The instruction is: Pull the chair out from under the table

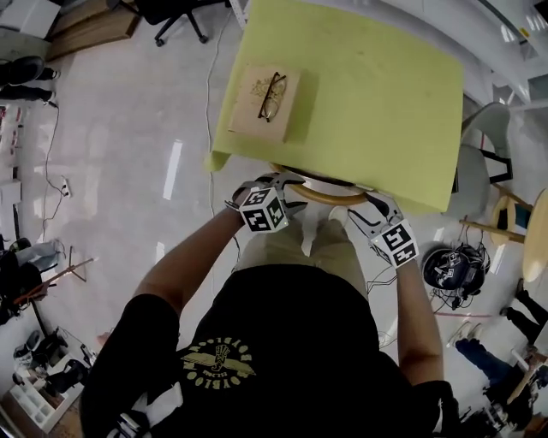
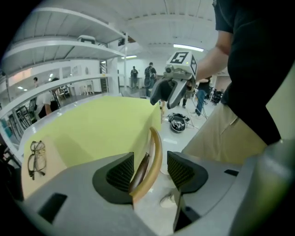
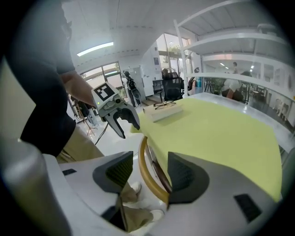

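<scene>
The chair is tucked under a table [image 1: 368, 94] covered by a yellow-green cloth; only its curved wooden backrest rim [image 1: 330, 195] shows at the near edge. My left gripper [image 1: 287, 182] stands open astride the rim's left end. In the left gripper view the rim [image 2: 156, 147] runs between the pads [image 2: 122, 173], close to the left one, with a gap to the right. My right gripper [image 1: 372, 203] is open astride the rim's right end; there the rim [image 3: 143, 159] sits between the pads [image 3: 182, 175] without being pinched. Each gripper sees the other: right [image 2: 173, 90], left [image 3: 122, 117].
A flat box [image 1: 257, 120] with a pair of glasses [image 1: 272, 96] lies on the table's left part. A black office chair [image 1: 171, 17] stands beyond the table, a white chair [image 1: 479, 162] to the right, a dark helmet-like object [image 1: 454, 269] and cables on the floor.
</scene>
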Demonstrator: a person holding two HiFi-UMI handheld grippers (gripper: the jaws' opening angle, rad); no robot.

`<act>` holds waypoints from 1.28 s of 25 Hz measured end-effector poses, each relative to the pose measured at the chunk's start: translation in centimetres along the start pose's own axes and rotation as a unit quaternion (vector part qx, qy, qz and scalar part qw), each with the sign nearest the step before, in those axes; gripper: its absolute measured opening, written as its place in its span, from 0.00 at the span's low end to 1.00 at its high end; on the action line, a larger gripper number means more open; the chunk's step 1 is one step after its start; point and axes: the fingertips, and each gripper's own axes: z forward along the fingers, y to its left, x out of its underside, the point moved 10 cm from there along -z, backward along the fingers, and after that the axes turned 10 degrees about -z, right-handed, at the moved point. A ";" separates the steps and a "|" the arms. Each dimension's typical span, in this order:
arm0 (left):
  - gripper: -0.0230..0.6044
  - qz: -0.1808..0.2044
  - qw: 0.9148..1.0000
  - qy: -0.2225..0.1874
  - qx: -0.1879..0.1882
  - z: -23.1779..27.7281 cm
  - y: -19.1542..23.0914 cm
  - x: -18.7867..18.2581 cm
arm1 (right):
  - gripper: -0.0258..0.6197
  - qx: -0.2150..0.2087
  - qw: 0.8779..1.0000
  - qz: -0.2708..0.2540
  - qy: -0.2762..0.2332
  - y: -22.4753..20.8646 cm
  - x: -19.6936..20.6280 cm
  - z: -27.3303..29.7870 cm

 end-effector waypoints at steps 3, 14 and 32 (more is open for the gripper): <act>0.35 0.012 0.999 0.037 0.015 1.8 0.9 1.1 | 0.37 -0.022 0.999 -0.026 0.033 -0.4 1.3 2.0; 0.36 -0.001 0.990 0.136 0.028 8.9 2.5 5.7 | 0.37 -0.116 0.977 -0.076 0.162 -0.5 7.5 8.7; 0.36 0.007 0.985 0.167 0.045 11.7 4.3 7.9 | 0.37 -0.127 0.936 -0.184 0.271 -1.1 11.6 15.0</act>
